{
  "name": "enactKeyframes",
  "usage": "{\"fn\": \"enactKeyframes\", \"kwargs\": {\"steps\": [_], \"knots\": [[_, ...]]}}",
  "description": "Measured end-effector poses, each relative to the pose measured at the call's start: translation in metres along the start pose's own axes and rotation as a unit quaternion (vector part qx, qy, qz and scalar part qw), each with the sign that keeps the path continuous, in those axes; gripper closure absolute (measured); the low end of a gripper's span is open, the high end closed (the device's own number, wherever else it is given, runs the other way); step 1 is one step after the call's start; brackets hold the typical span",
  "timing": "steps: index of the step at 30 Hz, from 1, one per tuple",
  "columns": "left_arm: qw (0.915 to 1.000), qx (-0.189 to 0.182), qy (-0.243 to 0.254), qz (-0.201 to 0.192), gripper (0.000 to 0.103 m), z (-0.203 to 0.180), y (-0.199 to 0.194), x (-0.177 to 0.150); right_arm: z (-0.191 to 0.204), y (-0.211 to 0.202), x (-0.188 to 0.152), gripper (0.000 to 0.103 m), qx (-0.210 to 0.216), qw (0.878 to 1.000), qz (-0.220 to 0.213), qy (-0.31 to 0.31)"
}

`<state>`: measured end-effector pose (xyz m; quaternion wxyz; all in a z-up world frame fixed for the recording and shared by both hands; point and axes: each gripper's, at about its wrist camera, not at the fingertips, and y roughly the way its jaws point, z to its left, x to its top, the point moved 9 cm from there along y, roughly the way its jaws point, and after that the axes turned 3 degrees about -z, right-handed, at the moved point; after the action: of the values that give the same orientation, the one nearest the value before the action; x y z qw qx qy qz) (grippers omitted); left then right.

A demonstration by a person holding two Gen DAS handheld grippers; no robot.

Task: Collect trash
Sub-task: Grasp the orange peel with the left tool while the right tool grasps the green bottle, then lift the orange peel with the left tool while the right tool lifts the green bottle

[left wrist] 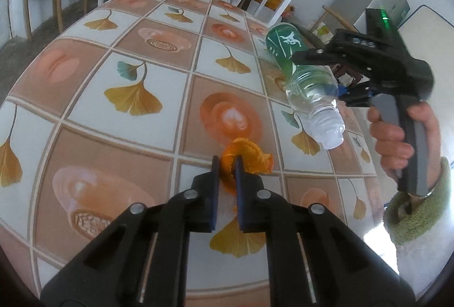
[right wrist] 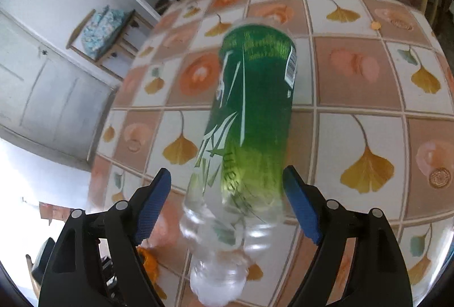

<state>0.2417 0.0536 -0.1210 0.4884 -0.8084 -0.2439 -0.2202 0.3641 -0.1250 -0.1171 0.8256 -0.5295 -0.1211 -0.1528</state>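
A: Looking down the left tongs (left wrist: 227,165) first: the two blue pads are clenched on a crumpled orange scrap, peel or thin plastic, I can't tell which (left wrist: 249,156). Part of it sits pinched between the pads and the rest bulges out just past the tips, resting on the counter with the ginkgo-leaf and bowl pattern (left wrist: 113,51).

B: How would you expect it to handle?

A: Light and soft, I'd judge. It crushes instead of resisting, so a firm pinch on the bunched middle should do. A loose edge might tear or slip free.

B: And further out?

A: Beyond and to the right of those tongs, the right tongs (right wrist: 227,199) carry a clear plastic bottle with a green label (left wrist: 300,85), held off the counter with its capless neck tilted down toward the near side. A hand in a green fuzzy sleeve (left wrist: 397,133) grips the handle.

B: Is that grip sound?

A: From the right wrist view the pads stand wide with the bottle's clear shoulder between them. One pad meets it; at the other I see a gap, though blur hides much. The bottle looks empty, so light, smooth, easily dented. Squeezing the labelled barrel would likely hold better than the tapered shoulder.
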Motion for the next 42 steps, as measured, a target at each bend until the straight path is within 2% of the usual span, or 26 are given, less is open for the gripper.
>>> {"fn": "enactKeyframes", "kwargs": {"steps": [1, 2, 8, 13, 18, 23, 33, 42], "knots": [[1.0, 0.0, -0.002, 0.001, 0.095, -0.001, 0.0, 0.0, -0.001, 0.002, -0.002, 0.035, -0.003, 1.0, 0.004, 0.002], [1.0, -0.002, -0.004, 0.002, 0.095, 0.0, -0.002, -0.002, -0.001, 0.003, -0.004, 0.037, -0.001, 1.0, 0.006, 0.004], [0.9998, -0.012, -0.002, 0.016, 0.095, -0.007, -0.015, -0.019, -0.007, -0.015, -0.037, 0.038, 0.007, 1.0, 0.012, 0.007], [0.9992, -0.019, 0.016, 0.03, 0.095, -0.017, -0.029, -0.041, -0.019, -0.049, -0.092, 0.038, -0.005, 1.0, 0.018, -0.017], [0.999, -0.022, 0.016, 0.036, 0.095, -0.022, -0.042, -0.059, -0.032, -0.087, -0.149, 0.038, -0.039, 0.998, 0.014, -0.044], [0.9989, -0.023, 0.015, 0.038, 0.095, -0.026, -0.05, -0.068, -0.042, -0.105, -0.18, 0.038, -0.037, 0.999, 0.008, -0.034], [0.9986, 0.01, 0.044, 0.027, 0.095, -0.033, -0.053, -0.069, -0.039, -0.1, -0.182, 0.034, -0.05, 0.998, -0.009, -0.042], [0.9972, 0.031, 0.065, 0.021, 0.095, -0.033, -0.055, -0.07, -0.045, -0.092, -0.177, 0.034, -0.029, 1.0, -0.009, -0.006]]}}
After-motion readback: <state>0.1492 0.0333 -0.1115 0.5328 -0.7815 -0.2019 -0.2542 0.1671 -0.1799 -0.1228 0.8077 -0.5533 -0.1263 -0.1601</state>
